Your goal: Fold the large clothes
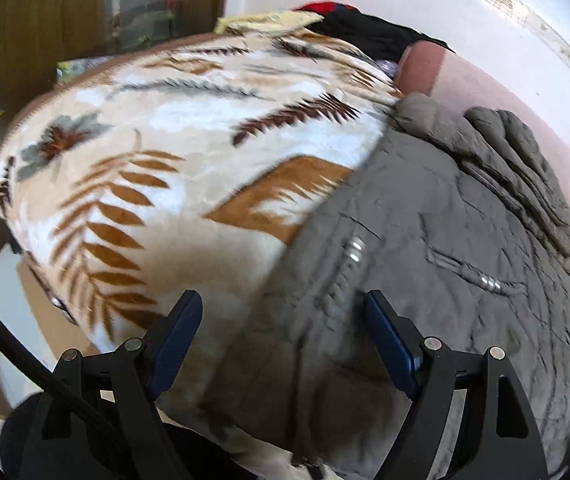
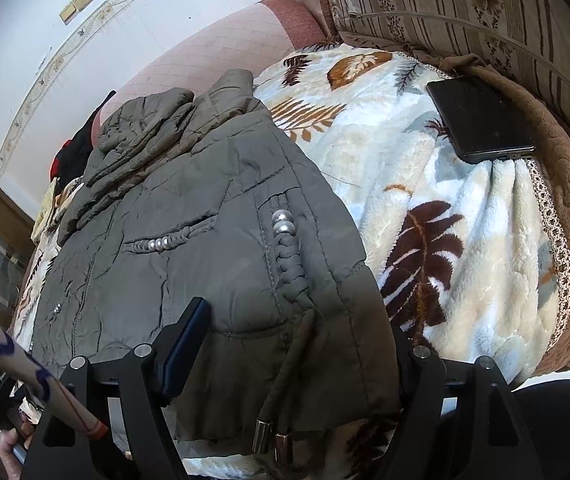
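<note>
Partly folded, by the look: grey jacket [image 2: 189, 216] lies flat at frame centre on the leaf-print blanket [image 2: 445, 240], sleeves bunched at its upper left; further folds probably left. Left gripper [image 1: 281, 312] spread over the hem, clasping nothing. Right gripper [image 2: 301, 320] likewise spread, hem between jaws, unpinched. Phone [image 2: 481, 120] upper right; pink sofa back [image 2: 213, 48], white wall [image 2: 17, 60] behind.

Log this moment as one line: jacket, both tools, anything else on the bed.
jacket: flat on blanket | left tool: open | right tool: open over hem | phone: on blanket
</note>
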Motion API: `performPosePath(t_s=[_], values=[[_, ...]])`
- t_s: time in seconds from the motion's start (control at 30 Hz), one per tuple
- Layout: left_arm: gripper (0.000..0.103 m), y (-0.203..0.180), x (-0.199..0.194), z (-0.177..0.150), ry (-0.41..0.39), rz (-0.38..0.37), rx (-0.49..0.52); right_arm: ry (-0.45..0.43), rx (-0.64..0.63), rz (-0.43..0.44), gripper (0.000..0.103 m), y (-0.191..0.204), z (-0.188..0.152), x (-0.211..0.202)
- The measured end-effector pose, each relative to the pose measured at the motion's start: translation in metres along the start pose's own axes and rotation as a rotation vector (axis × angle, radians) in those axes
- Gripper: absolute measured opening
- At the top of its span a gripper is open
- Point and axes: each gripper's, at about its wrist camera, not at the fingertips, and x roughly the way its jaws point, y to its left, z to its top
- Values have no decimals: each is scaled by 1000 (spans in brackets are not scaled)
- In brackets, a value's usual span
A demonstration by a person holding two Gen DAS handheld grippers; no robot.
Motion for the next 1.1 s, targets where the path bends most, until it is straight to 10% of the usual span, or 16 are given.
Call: performPosePath(t_s=[1.1], values=[[82,35,-11,3,-2,-67,-100,-1,131,143,62,-25,1,-8]])
